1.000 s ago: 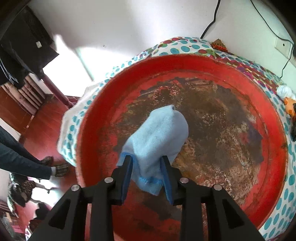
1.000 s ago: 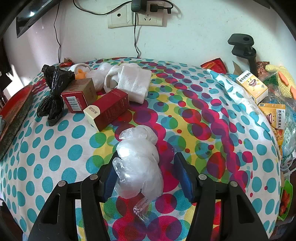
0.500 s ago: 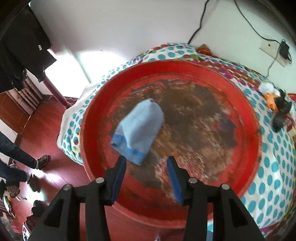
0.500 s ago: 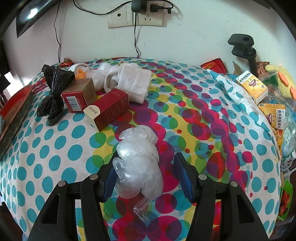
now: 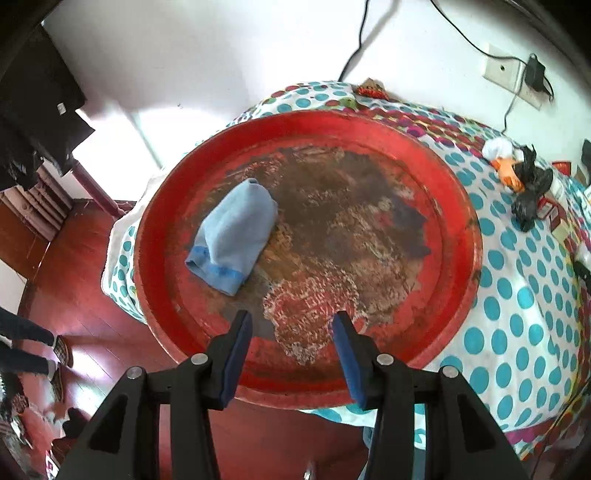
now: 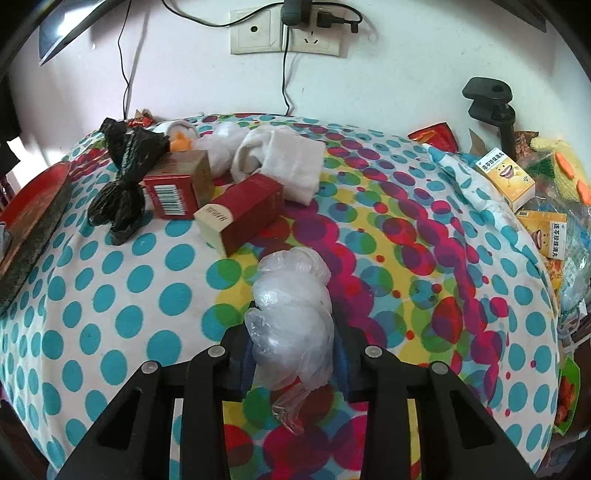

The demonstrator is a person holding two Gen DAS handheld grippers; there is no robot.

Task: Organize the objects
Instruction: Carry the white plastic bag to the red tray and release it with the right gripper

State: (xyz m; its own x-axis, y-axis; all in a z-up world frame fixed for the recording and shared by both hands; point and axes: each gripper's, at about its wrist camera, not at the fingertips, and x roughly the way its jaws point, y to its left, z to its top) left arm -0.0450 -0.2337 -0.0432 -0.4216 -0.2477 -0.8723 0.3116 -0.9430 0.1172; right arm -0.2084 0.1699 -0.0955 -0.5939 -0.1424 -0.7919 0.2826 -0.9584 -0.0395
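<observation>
The right gripper [image 6: 291,343] has its fingers clenched on the clear plastic bag [image 6: 291,317], a crumpled bundle at lower centre of the right wrist view; its long axis runs up the frame away from the fingers, a loose tail poking out toward the bottom edge. The pads press its sides, so the lift looks ready, and this is the hand on it. The left gripper [image 5: 291,350] hangs released with nothing between its fingers, over the near rim of the red tray [image 5: 469,229]. The blue cloth [image 5: 232,240] lies in the tray up and left of those fingers, well apart, its hemmed end nearest them. Across the dotted tablecloth [image 6: 110,302] on the table, upper left of the right view, sit two red boxes [image 6: 243,214], a black bag [image 6: 125,173] and white cloths [image 6: 284,162]; yellow boxes [image 6: 506,177] crowd the right edge. A white wall with sockets [image 6: 288,33] backs the table; red wooden floor [image 5: 85,280] shows at left.
</observation>
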